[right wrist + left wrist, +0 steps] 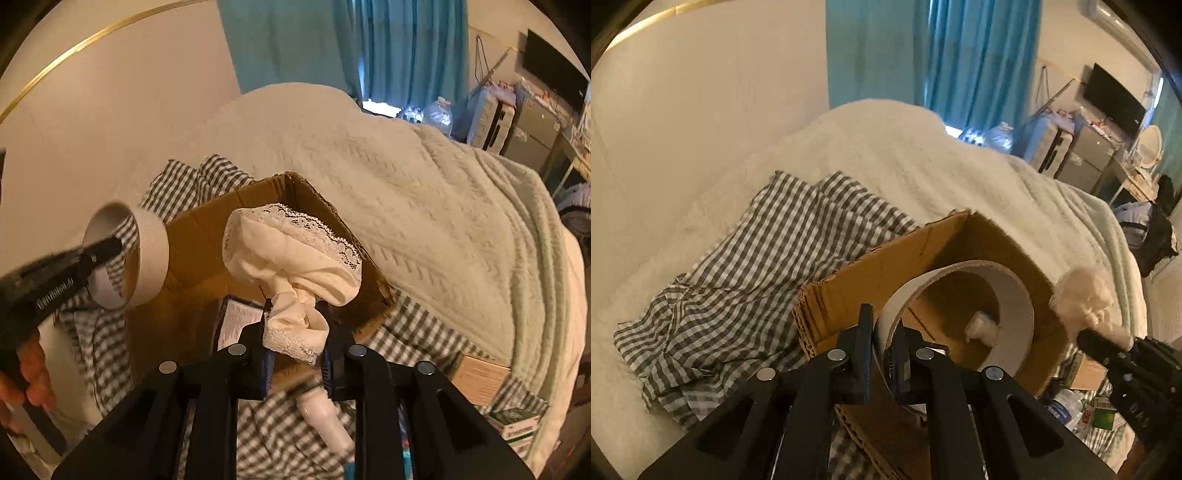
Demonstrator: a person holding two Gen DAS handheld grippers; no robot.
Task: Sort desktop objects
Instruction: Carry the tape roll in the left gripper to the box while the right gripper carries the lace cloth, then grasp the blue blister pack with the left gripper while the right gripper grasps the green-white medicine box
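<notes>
Tape ring: a white ring of tape [960, 295] is pinched through its wall by the left gripper [884, 332], one finger inside the hoop and one outside; its open face points forward over the cardboard box [886, 266].
Lace cloth: a bunched white lace cloth [295, 254] is clamped in the right gripper [295, 328], fingers closed narrow on the gathered end, the loose part mushrooming up and ahead of the fingertips, above the box [207, 236].
Key relation: both loads hang over or just at the box's open top; the cloth looks more centred over it, the ring nearer the left wall, so I judge the right hand nearer to a clean drop.
Box: open-topped, tilted on the checked cloth [738, 266] on the bed; something small and white lies inside [980, 326].
Edges and room: the two grippers are close, so dropping together risks a bump; the blanket [424, 206] beyond is open.
Nearby: a white bottle [325, 417] below the right fingers; small cartons [513, 424] at right.
</notes>
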